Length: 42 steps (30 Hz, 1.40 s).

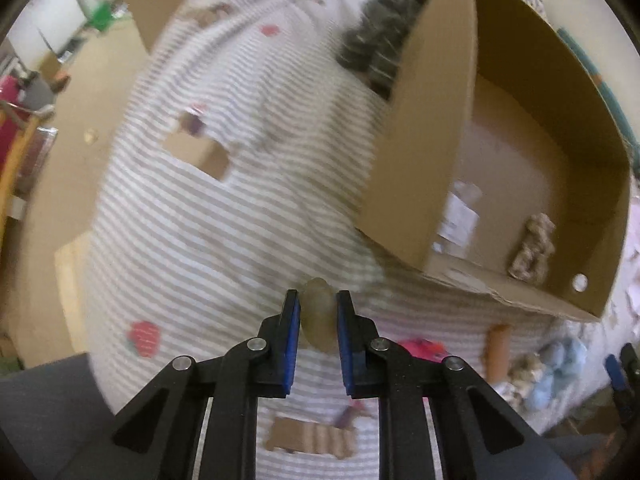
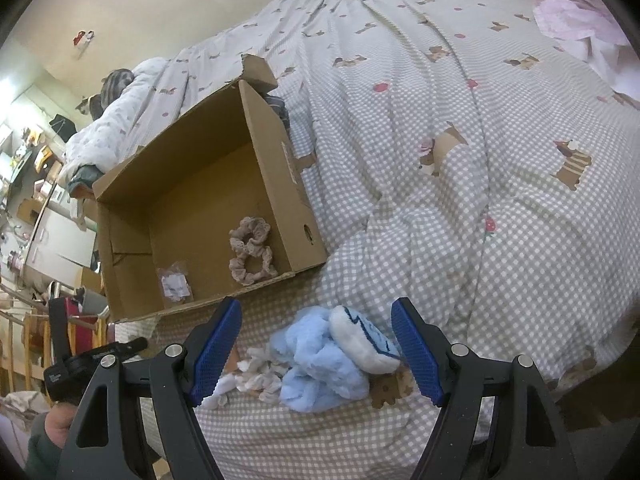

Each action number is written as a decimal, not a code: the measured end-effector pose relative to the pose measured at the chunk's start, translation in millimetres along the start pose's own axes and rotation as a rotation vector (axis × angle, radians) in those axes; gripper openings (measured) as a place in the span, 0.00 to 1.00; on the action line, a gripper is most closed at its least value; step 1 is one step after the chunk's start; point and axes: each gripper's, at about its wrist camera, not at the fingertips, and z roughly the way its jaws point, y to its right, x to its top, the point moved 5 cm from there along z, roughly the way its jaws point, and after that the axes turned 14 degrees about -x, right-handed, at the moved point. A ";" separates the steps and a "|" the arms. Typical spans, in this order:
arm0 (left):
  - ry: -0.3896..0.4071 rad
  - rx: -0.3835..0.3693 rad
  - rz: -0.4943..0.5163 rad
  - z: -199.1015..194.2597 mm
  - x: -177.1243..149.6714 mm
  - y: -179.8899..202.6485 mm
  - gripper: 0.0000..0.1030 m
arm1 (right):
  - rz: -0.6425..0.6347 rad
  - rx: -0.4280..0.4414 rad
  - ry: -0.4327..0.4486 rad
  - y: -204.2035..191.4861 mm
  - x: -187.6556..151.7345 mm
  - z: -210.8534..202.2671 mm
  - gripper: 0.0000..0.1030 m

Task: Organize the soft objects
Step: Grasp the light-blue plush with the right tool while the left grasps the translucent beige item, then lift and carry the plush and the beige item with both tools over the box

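My left gripper [image 1: 318, 300] is shut on a small olive-tan soft object [image 1: 318, 314], held above the checked bedspread, left of the open cardboard box [image 1: 432, 168]. A beige scrunchie [image 1: 532, 250] lies inside the box; it also shows in the right wrist view [image 2: 250, 250], near the box's [image 2: 280, 160] front right corner. My right gripper [image 2: 316, 316] is open, its jaws standing wide on either side of a light blue plush item [image 2: 320, 368] with a white part [image 2: 362, 340]. A white frilly scrunchie [image 2: 256, 376] lies beside it.
A small clear packet [image 2: 174, 282] lies on the box floor. An orange object [image 1: 498, 350] and a pink one [image 1: 424, 350] lie on the bed below the box. A dark grey fabric heap [image 1: 376, 40] sits behind the box. A pink garment [image 2: 580, 20] lies at far right.
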 end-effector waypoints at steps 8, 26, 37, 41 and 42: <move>0.025 -0.098 0.034 -43.8 -9.7 9.4 0.15 | 0.034 0.021 -0.075 7.8 -6.1 10.0 0.79; 0.036 -0.108 0.171 -61.7 -29.4 40.4 0.15 | -0.257 -0.237 -0.196 -29.1 -37.1 63.0 0.79; 0.025 -0.118 0.184 -56.5 -31.2 44.3 0.15 | -0.301 -0.317 -0.187 -26.0 -36.3 78.3 0.35; 0.025 -0.106 0.178 -55.7 -30.6 40.9 0.15 | -0.278 -0.300 -0.174 -9.3 -29.5 73.1 0.30; 0.026 -0.101 0.176 -55.7 -30.1 39.4 0.15 | -0.275 -0.301 -0.170 -7.9 -28.8 69.7 0.30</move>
